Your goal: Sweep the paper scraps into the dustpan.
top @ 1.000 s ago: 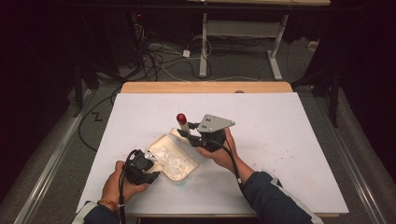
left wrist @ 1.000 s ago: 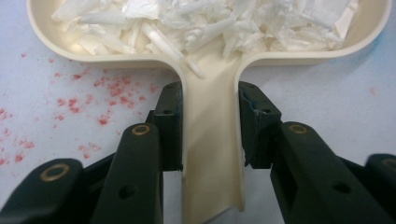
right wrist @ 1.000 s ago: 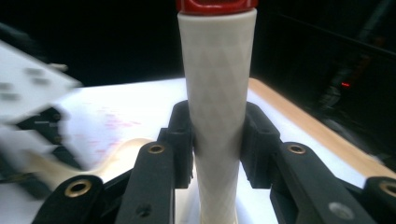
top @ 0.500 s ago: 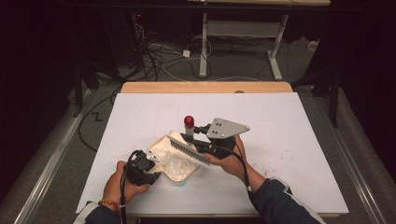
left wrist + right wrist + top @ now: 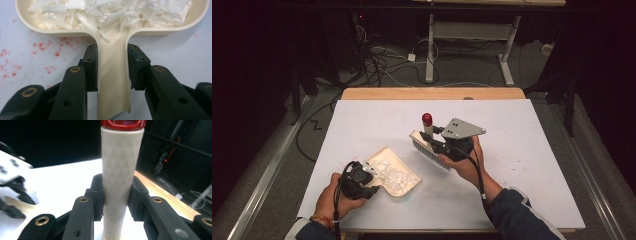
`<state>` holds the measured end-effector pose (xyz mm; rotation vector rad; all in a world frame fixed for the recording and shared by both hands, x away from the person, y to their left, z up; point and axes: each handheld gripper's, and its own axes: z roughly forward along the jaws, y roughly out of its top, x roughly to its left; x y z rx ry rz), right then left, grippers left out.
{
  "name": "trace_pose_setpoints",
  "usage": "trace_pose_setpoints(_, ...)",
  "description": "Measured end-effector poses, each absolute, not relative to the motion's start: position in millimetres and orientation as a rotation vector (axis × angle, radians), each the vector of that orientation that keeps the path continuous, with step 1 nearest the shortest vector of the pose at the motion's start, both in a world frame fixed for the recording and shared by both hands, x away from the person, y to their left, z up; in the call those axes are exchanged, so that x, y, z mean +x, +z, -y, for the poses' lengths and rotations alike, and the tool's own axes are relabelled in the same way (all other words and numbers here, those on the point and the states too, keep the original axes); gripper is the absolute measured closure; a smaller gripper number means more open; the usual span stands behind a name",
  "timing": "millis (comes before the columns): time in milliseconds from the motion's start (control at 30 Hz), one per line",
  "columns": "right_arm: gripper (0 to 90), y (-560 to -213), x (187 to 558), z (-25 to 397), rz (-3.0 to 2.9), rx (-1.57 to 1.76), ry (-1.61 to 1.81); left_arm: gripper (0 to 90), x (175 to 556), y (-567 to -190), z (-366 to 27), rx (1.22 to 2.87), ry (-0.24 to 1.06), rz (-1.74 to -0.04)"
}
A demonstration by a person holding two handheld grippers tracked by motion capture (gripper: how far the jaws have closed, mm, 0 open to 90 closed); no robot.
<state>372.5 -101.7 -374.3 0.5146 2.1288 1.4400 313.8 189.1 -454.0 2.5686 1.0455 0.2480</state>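
Your left claw (image 5: 112,72) pinches the light, stiff dustpan (image 5: 112,32) by its handle; your right claw (image 5: 116,195) clamps the brush (image 5: 122,170) handle, so keep the pan level.

overhead forward-down, two close gripper cameras

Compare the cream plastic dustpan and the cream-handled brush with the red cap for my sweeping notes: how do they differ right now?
The cream plastic dustpan lies flat on the white table; the cream-handled brush with the red cap is held up off it. The dustpan holds white paper scraps; the brush carries nothing visible. The left gripper clamps the dustpan's flat handle, the right gripper the brush's round one. Both are cream and held by their handles.
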Motion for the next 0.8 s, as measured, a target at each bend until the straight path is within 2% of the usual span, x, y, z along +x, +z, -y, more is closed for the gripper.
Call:
trace_pose_setpoints(200, 70.1, -393.2, 385.7, 76.6, -2.125, 0.497, 1.415, 63.4, 316.2, -456.6, -193.5, 2.569, 0.219, -1.048)
trace_pose_setpoints(367, 70.0, -397.8, 374.4, 54.9, -2.187, 0.41, 1.449, 63.5, 317.3, -456.9, -199.8, 2.566, 0.214, -1.067)
trace_pose_setpoints(600, 70.2, -391.5, 360.1, 46.4, -2.271, 0.342, 1.581, 63.5, 316.3, -455.2, -201.6, 2.572, 0.216, -1.065)
trace_pose_setpoints(800, 70.1, -369.2, 348.1, 56.5, -2.233, 0.293, 1.626, 63.4, 315.1, -454.9, -201.8, 2.583, 0.225, -1.065)
